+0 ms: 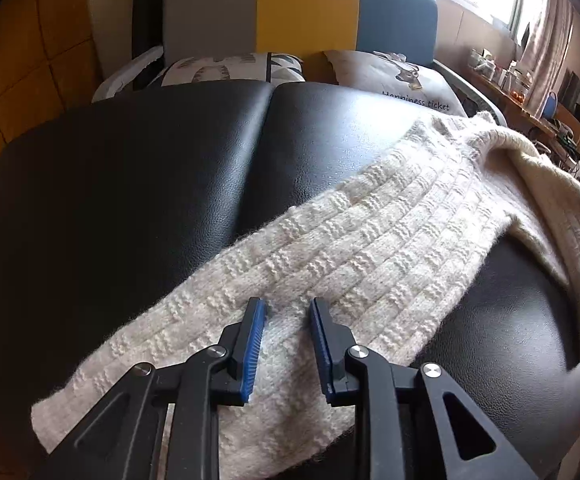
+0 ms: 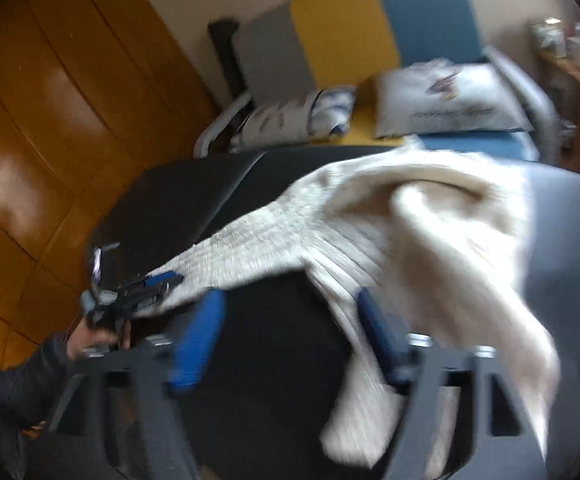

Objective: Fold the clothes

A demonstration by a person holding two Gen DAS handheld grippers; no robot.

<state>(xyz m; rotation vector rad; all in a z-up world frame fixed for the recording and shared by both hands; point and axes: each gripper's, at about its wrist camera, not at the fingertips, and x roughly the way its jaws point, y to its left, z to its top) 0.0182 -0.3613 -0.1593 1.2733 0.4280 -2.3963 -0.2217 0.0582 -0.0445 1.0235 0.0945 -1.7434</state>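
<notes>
A cream knit sweater (image 1: pixel 369 232) lies across a black leather surface (image 1: pixel 130 184), one sleeve stretched toward me. In the left wrist view my left gripper (image 1: pixel 288 316) is open, its blue pads (image 1: pixel 254 332) standing over the sleeve's cuff end with knit showing in the gap. The right wrist view is blurred by motion. There my right gripper (image 2: pixel 290 320) is open wide above the black surface (image 2: pixel 274 360), and a hanging fold of the sweater (image 2: pixel 429 240) drapes against its right finger (image 2: pixel 381 336). The left gripper (image 2: pixel 146 288), held by a hand (image 2: pixel 90 336), sits at the sleeve's tip.
Behind the black surface stands a grey, yellow and blue sofa (image 1: pixel 305 8) with two printed cushions (image 1: pixel 401 72). A wooden wall (image 2: pixel 50 120) is at the left. A cluttered shelf (image 1: pixel 537 96) and a curtained window lie to the right.
</notes>
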